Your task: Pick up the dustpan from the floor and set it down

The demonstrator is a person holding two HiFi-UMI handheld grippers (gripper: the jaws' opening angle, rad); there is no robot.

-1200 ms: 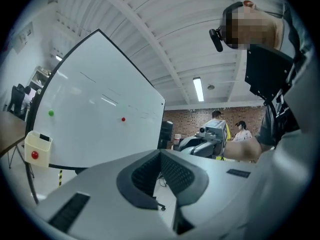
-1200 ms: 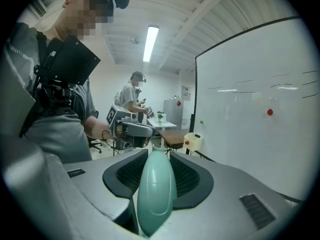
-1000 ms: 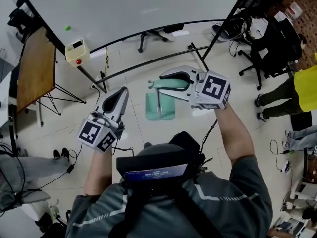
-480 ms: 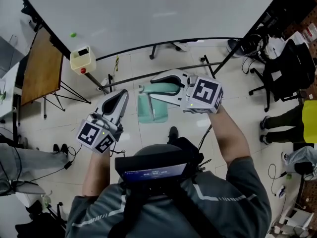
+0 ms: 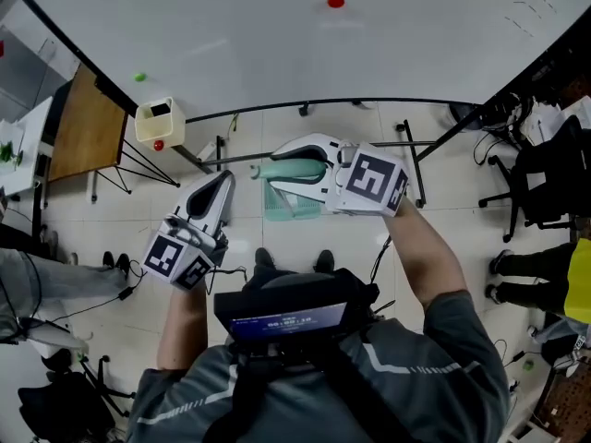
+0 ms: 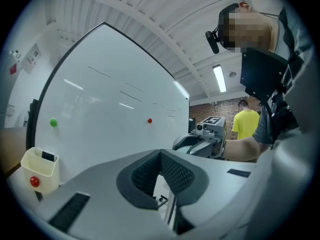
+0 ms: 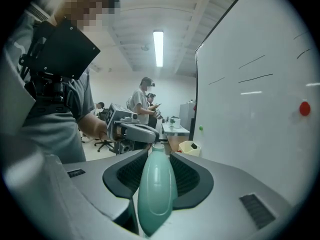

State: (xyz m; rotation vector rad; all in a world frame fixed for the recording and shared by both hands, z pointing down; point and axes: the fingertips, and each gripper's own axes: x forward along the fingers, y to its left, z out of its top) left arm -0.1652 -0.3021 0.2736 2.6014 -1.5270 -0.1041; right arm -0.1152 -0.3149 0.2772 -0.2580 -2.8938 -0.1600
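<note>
The dustpan (image 5: pixel 288 199) is pale green and hangs off the floor, its handle (image 7: pixel 156 189) clamped between the pads of my right gripper (image 5: pixel 279 162). Seen from the head, the pan part dangles below that gripper, just in front of the whiteboard's foot bar. In the right gripper view the rounded handle fills the gap between the dark pads of the right gripper (image 7: pixel 157 160). To the left, a little lower in the head view, my left gripper (image 5: pixel 222 179) points the same way. In its own view the left gripper (image 6: pixel 161 156) has its pads meeting at the tips, with nothing between them.
A big whiteboard (image 5: pixel 323 44) on a wheeled stand stands right ahead, its black foot bars (image 5: pixel 369 146) on the tiled floor. A cream bin (image 5: pixel 159 121) and a wooden table (image 5: pixel 88 127) are at the left. Office chairs (image 5: pixel 552 178) and a bystander in yellow (image 5: pixel 582 284) are at the right.
Both grippers have travelled toward the whiteboard, which now sits closer and more central. The dustpan went along in the right gripper. The cream bin has drawn nearer.
</note>
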